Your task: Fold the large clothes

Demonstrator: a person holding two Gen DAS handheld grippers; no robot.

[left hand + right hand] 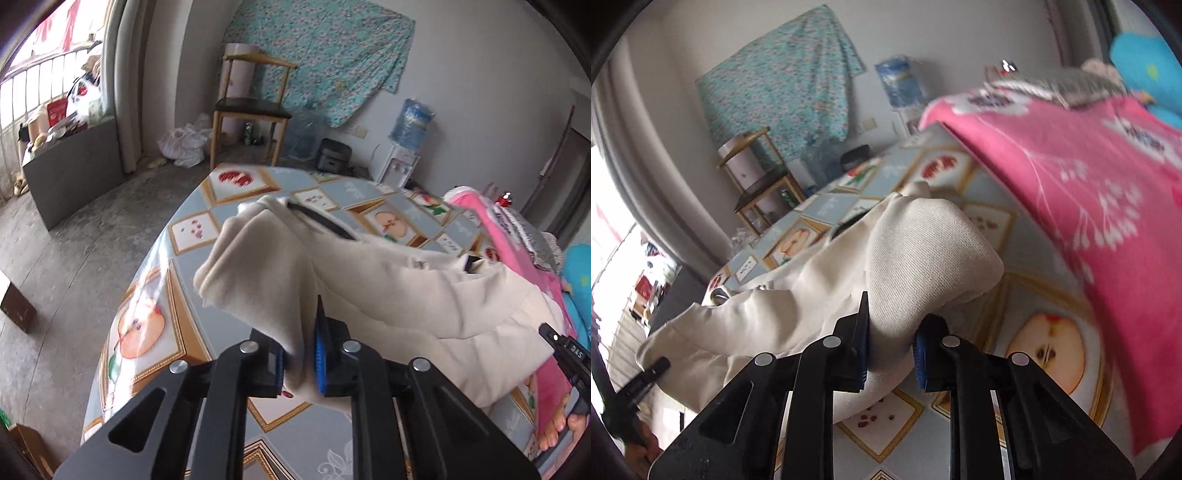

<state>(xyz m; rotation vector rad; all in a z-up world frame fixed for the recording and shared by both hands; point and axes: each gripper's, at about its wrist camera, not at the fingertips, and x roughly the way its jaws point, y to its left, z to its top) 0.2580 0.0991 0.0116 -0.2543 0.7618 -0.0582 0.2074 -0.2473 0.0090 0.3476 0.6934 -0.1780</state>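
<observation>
The left gripper (301, 360) is clamped on a bunched corner of the cream garment (388, 295), its blue pads (320, 363) pressing the cloth from both sides. The right gripper (891, 354) pinches another bunched end of the same garment (798, 295), the fabric swelling out above its jaws. Between the two grips the garment hangs in a loose sag, lifted off the worktop (147, 295) (a table under a plastic cover printed with fruit tiles), with its lower folds trailing toward the worktop's near edge. A dark zip or trim line (321, 219) shows along the garment's far side. A pink flowered cloth (1089, 192) lies along the worktop's right edge, with a grey knitted item (1052, 83) on top of it at the far right corner. Beyond the far edge stand a wooden chair (247, 107) and a water dispenser (402, 155) against the wall
</observation>
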